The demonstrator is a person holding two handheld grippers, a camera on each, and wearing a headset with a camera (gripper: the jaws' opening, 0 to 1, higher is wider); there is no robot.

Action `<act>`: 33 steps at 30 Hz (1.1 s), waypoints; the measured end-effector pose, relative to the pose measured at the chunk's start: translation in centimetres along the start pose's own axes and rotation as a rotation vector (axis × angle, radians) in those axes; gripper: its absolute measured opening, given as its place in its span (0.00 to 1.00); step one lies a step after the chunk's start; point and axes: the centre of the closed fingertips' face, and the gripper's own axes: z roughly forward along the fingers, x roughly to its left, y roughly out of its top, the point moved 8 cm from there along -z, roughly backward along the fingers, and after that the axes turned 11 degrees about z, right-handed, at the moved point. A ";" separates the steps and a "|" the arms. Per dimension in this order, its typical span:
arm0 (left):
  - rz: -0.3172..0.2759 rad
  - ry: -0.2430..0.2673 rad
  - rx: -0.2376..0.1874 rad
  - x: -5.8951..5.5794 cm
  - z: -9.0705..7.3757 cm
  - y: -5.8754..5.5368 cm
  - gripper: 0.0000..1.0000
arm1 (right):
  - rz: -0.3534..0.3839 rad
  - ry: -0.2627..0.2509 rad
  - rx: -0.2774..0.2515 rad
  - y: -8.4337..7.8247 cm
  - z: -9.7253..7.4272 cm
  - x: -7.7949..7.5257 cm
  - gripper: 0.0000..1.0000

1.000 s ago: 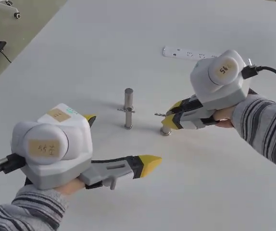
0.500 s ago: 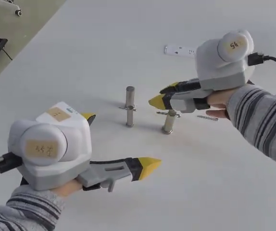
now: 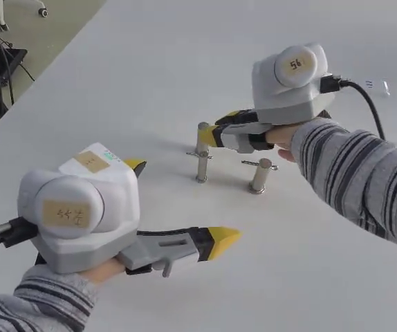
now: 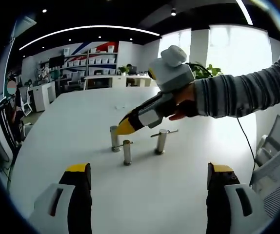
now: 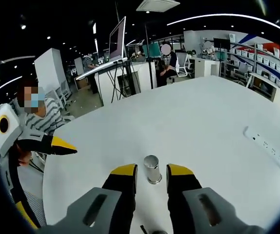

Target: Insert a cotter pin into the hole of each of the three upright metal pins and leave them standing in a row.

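Metal pins (image 4: 127,152) upright (shiny cylinders); cotter pins (image 3: 250,163) crosswise through two.

The bench (image 3: 115,76) is a broad, plain white top with three short metal pins standing upright on it, close together. The front pin (image 3: 202,167) has a cotter pin (image 3: 200,153) crosswise through its shaft, the neighbouring pin (image 3: 259,181) just beside it has a second cotter pin (image 3: 259,164) through it near the top, and the third pin (image 4: 114,140) stands a little behind them with a shaft that looks bare. A white power strip (image 5: 271,148) lies flat on the bench, well apart from the pins.
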 end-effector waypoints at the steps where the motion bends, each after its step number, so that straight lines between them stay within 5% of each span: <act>1: 0.001 0.000 0.000 0.0 0.0 0.0 0.99 | 0.002 0.000 0.004 0.0 0.3 -0.1 0.19; 14: -0.011 -0.009 -0.006 -0.3 0.1 0.0 0.97 | 0.001 -0.011 0.025 0.1 2.4 -0.7 0.11; 33: -0.007 0.003 0.001 -0.2 -0.4 -0.2 0.96 | -0.105 -0.046 0.058 0.2 1.2 -1.0 0.08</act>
